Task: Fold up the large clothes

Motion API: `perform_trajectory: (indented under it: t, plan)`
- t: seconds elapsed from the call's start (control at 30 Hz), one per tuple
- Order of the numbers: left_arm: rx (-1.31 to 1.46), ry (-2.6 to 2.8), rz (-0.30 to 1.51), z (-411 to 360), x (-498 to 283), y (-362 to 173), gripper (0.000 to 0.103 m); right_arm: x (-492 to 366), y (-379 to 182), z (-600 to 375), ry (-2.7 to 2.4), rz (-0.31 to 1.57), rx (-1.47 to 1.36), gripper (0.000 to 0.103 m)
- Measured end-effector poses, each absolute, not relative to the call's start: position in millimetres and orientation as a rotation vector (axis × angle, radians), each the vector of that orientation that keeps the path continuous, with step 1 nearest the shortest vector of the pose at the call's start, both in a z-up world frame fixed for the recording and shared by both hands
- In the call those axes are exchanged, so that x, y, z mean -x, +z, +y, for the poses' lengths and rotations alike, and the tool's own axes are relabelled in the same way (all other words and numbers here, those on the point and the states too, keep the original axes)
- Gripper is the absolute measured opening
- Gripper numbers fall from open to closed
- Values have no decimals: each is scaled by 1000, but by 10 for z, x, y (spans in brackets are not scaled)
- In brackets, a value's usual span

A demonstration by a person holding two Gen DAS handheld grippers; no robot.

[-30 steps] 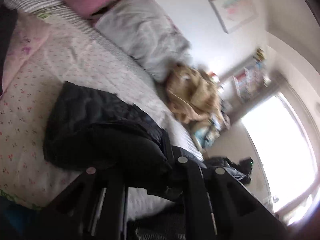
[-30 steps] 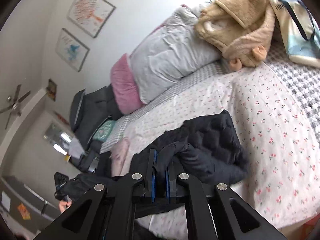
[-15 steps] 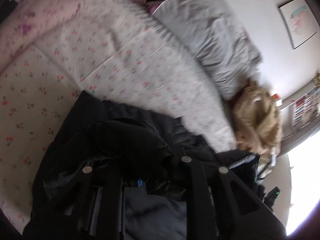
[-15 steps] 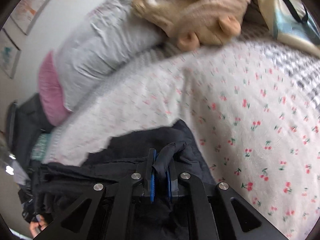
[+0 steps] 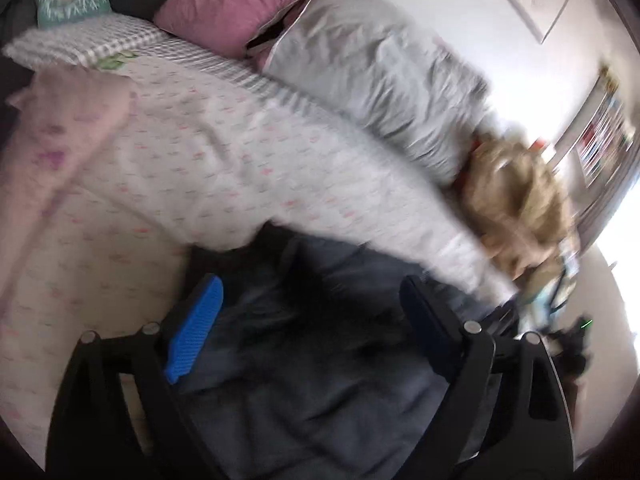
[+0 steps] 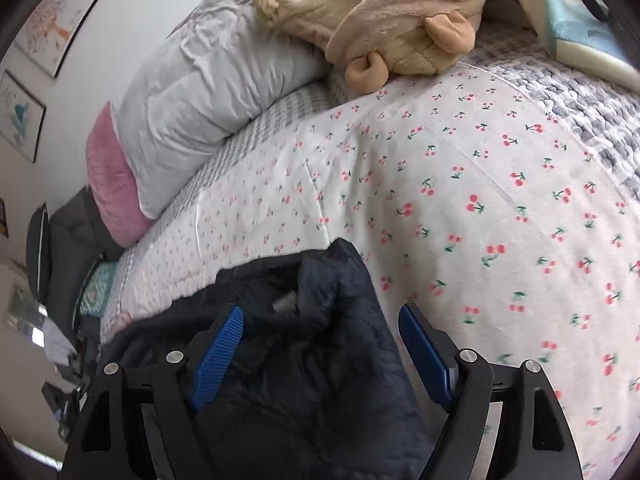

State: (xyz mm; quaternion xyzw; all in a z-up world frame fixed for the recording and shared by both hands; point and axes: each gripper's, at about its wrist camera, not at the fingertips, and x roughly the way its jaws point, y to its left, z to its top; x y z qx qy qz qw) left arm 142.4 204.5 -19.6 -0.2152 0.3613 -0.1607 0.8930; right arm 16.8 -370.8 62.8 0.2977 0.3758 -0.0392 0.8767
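A dark navy quilted jacket [image 6: 312, 344] lies bunched on the cherry-print bedspread [image 6: 480, 184]. My right gripper [image 6: 320, 316] stands just above the jacket, its jaws opening wide; the blue pads [image 6: 218, 356] do not press the cloth that lies between them. In the blurred left wrist view the same jacket [image 5: 320, 344] lies under my left gripper [image 5: 310, 292]. Its jaws are opening too, the blue pads [image 5: 196, 328] far apart and clear of the fabric.
A grey pillow [image 6: 208, 80] and a pink pillow [image 6: 108, 184] lean at the head of the bed. A tan plush garment [image 6: 380, 12] lies beside them, with a pale bag [image 6: 568, 20] further right. A pink blanket [image 5: 52, 152] covers the bed's left side.
Both grippers were shut on folds of the jacket and have sunk toward the bed. Both have now opened wide and let the jacket go; it rests on the bedspread.
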Motion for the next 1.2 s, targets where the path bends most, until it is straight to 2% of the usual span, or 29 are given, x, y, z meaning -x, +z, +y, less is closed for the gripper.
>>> perform_trajectory:
  t: [0.13, 0.23, 0.27, 0.3, 0.33, 0.37, 0.4, 0.5, 0.63, 0.73, 0.8, 0.83, 0.9, 0.93, 0.97, 1.0, 1.03, 1.1, 1.2]
  plan:
    - [263, -312, 988, 2021, -1516, -645, 87, -199, 422, -3613, -75, 949, -537, 82]
    - [303, -362, 1106, 2031, -1517, -881, 71, -232, 216, -3495, -83, 1055, -501, 76]
    - [302, -365, 1100, 2032, -1495, -879, 62, -241, 195, -3452, -82, 1057, -490, 61]
    - [294, -359, 1074, 2038, -1466, -841, 48, -252, 207, -3403, -72, 1040, -475, 41]
    - [294, -357, 1053, 2042, -1446, -807, 38, -265, 253, -3354, -67, 1010, -455, 35]
    - [299, -352, 1016, 2059, -1430, -763, 16, -270, 310, -3315, -73, 974, -432, 23]
    - [307, -345, 972, 2081, -1418, -710, 8, -282, 403, -3254, -83, 919, -386, 16]
    - [378, -331, 829, 2166, -1425, -535, 5, -327, 675, -3089, -101, 745, -265, 12]
    - [419, -294, 680, 2164, -1540, -425, 4, -494, 772, -3000, -174, 623, -185, 12]
    - [361, -162, 731, 2050, -1852, -641, 8, -764, 431, -3046, -296, 713, -158, 17]
    - [291, -63, 841, 1970, -2051, -898, 24, -906, 161, -3074, -359, 795, -134, 33]
    - [273, -31, 871, 1947, -2096, -958, 27, -917, 109, -3081, -386, 808, -121, 38]
    - [228, 29, 853, 1906, -2089, -818, 31, -914, 196, -3056, -466, 798, -87, 54]
    - [196, 71, 794, 1882, -2036, -653, 33, -889, 321, -3012, -508, 756, -63, 57]
    - [186, 84, 737, 1864, -1968, -530, 43, -867, 427, -2948, -527, 707, -47, 66]
    - [190, 84, 673, 1824, -1897, -397, 59, -821, 557, -2857, -539, 646, -33, 78]
    - [214, 52, 621, 1749, -1835, -279, 65, -788, 678, -2726, -531, 588, -26, 83]
    - [248, -68, 597, 1528, -1828, -193, 69, -796, 804, -2431, -441, 529, -30, 84]
    - [201, -248, 661, 945, -1931, -303, 76, -1053, 696, -1784, -234, 591, 26, 85]
